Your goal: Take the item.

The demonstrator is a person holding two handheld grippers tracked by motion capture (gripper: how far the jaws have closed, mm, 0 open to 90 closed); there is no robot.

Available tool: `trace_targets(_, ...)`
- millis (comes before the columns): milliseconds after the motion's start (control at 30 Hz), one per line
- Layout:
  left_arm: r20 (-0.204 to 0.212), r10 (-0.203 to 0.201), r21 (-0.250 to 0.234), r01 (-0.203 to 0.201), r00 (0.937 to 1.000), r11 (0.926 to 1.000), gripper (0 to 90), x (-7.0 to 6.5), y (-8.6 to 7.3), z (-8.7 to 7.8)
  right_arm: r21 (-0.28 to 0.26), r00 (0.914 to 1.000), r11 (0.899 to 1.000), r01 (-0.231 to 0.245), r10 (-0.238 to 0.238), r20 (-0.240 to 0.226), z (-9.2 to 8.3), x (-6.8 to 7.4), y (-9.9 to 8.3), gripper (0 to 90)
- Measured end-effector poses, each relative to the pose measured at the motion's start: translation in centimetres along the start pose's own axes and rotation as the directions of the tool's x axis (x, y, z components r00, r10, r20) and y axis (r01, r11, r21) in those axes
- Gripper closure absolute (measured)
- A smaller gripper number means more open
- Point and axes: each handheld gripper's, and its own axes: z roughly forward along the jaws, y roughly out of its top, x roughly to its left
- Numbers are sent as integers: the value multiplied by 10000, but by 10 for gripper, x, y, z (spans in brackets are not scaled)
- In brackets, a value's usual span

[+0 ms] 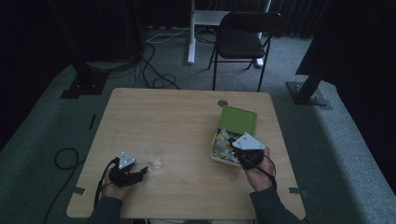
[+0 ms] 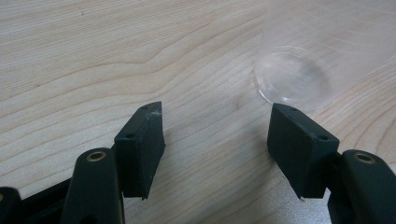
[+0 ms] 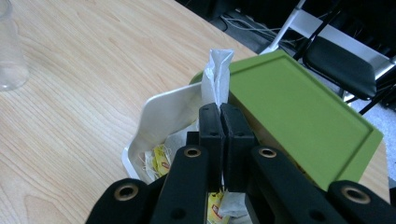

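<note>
The tea bag (image 3: 218,74) is pinched upright between the closed jaws of the right gripper (image 3: 223,140), above the white tray (image 3: 163,114) of tea bags near the table's right edge, beside the green lid (image 3: 299,112). Lift straight up, clearing the tray wall. The left gripper (image 2: 215,140), jaws spread, points at the clear cup (image 2: 292,77) near the front edge; steady it before delivery.

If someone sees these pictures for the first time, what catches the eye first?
Likely the green lid leaning on the white box of tea bags at the table's right. There the right tool pinches a white tea bag, while the left tool stands open near a clear cup.
</note>
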Motion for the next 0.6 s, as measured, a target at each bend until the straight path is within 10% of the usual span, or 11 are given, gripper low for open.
trace_targets(600, 2, -1, -3, 1, 10000, 10000, 375, 0, 0, 0, -346, 9966, 9988, 352, -377, -733, -11, 14, 18, 885)
